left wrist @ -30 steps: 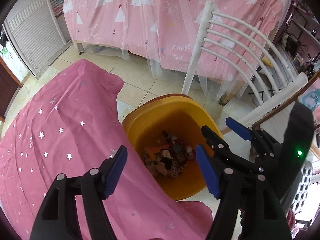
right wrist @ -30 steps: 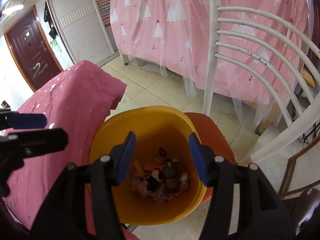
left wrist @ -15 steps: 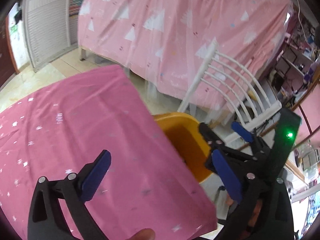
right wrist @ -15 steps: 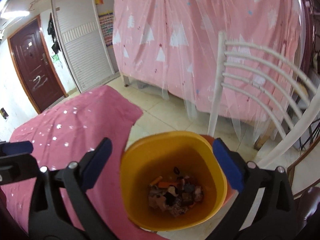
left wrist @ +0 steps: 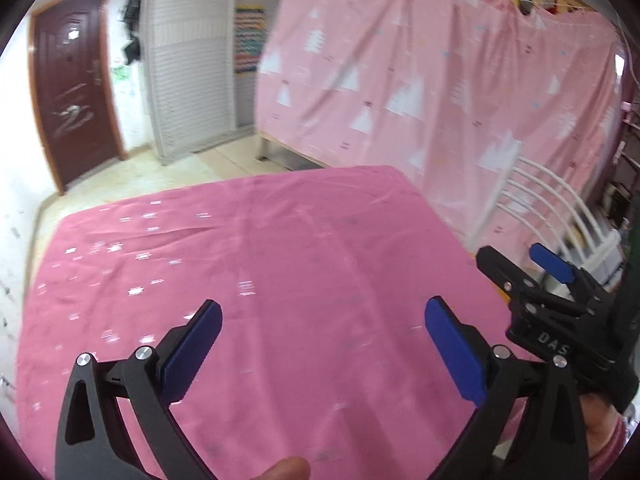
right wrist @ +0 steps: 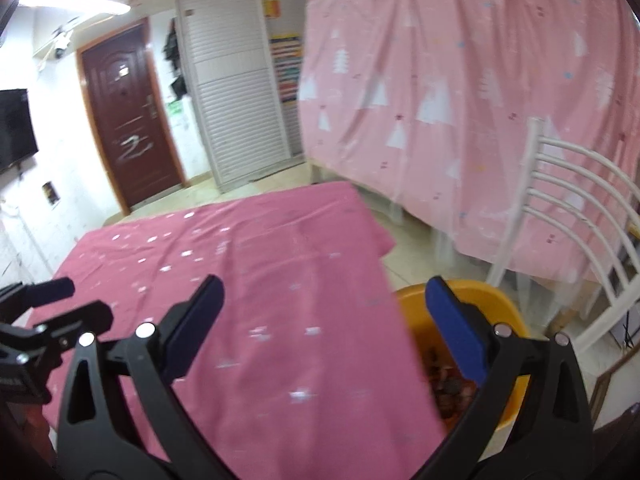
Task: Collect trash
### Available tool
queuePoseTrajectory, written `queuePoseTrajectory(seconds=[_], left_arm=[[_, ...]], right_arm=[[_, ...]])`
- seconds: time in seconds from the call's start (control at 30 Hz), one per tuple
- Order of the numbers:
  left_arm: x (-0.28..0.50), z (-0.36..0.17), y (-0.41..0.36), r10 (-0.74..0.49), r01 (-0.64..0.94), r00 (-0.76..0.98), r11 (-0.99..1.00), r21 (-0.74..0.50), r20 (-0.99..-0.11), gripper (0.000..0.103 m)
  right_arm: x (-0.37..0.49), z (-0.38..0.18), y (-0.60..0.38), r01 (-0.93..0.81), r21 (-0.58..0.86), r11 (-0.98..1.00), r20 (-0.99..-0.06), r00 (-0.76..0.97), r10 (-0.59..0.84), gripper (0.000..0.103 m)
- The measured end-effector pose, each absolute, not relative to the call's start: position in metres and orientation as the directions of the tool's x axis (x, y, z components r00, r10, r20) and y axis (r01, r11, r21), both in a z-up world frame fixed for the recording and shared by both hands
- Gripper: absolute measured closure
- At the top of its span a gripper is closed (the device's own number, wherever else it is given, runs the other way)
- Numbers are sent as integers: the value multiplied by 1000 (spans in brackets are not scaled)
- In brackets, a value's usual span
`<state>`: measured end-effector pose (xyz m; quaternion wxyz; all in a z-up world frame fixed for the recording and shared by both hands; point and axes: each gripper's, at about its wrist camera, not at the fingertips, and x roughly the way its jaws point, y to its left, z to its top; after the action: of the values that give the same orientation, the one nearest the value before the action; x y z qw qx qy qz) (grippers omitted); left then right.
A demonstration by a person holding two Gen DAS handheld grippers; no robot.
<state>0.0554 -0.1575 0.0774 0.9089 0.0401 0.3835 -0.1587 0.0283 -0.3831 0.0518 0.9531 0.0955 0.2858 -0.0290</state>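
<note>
A yellow bin [right wrist: 500, 308] stands beside the table's right edge, with small pieces of trash [right wrist: 448, 384] in its bottom. It shows only in the right wrist view. My right gripper [right wrist: 320, 320] is open and empty, above the table's right edge next to the bin. My left gripper [left wrist: 320, 332] is open and empty above the pink tablecloth [left wrist: 280, 260]. The right gripper also shows at the right of the left wrist view [left wrist: 520, 268]. No loose trash shows on the cloth.
The table under the pink star cloth [right wrist: 240, 260] fills the foreground. A white slatted chair [right wrist: 580, 200] stands behind the bin. A pink curtain [right wrist: 460, 80] hangs at the back right. A brown door [right wrist: 128, 128] is at the back left.
Both grippers have risen and swung left from over the bin to above the table. The right gripper's jaws have opened wider. The bin has left the left wrist view.
</note>
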Motion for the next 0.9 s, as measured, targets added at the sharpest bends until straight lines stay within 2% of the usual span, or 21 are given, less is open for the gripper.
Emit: queuePoseTrajectory(seconds=[0.33, 0.9], left_arm=[[44, 75, -83, -66, 126, 761, 991, 47, -646, 8], [25, 62, -28, 90, -55, 815, 995, 79, -572, 8]], right_arm=[[23, 54, -308, -46, 132, 990, -526, 843, 110, 6], [-1, 50, -256, -267, 113, 957, -482, 828, 287, 6]])
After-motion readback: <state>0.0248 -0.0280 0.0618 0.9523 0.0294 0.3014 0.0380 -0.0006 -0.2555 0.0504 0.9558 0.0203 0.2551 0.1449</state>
